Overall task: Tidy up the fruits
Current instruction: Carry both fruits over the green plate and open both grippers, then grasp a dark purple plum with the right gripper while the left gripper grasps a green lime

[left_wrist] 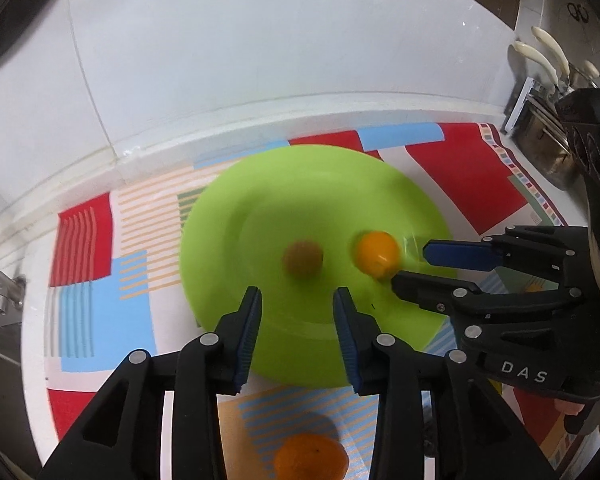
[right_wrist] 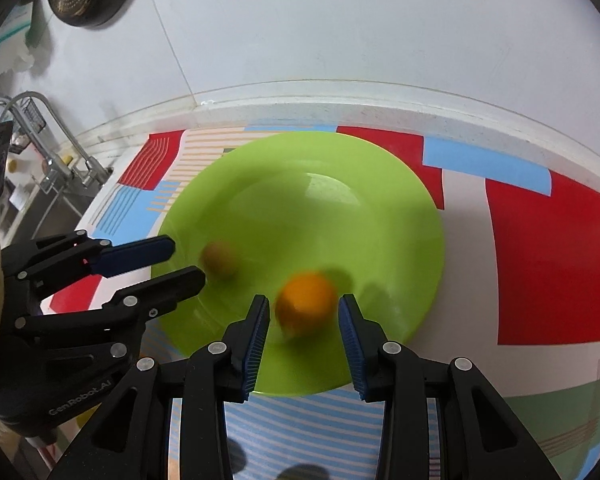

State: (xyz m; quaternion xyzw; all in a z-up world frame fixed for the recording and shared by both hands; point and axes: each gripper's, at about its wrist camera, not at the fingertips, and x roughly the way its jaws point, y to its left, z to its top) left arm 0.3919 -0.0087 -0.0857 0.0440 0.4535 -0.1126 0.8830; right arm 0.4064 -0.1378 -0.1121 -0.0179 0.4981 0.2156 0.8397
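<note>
A lime green plate point(left_wrist: 300, 184) point(right_wrist: 308, 184) lies on a patterned mat. On it lie a small brown fruit point(left_wrist: 302, 259) point(right_wrist: 219, 259) and an orange point(left_wrist: 376, 254) point(right_wrist: 307, 305). A second orange point(left_wrist: 311, 458) lies on the mat near the front edge, below my left gripper. My left gripper point(left_wrist: 297, 300) point(right_wrist: 186, 262) is open and empty, just short of the brown fruit. My right gripper point(right_wrist: 303, 312) point(left_wrist: 410, 264) is open with the orange between its fingers, not gripped.
The colourful mat point(left_wrist: 460, 168) point(right_wrist: 548, 256) covers a white counter against a white tiled wall. A sink and tap point(right_wrist: 60, 148) stand to the left. A knife rack point(left_wrist: 540, 92) stands at the far right.
</note>
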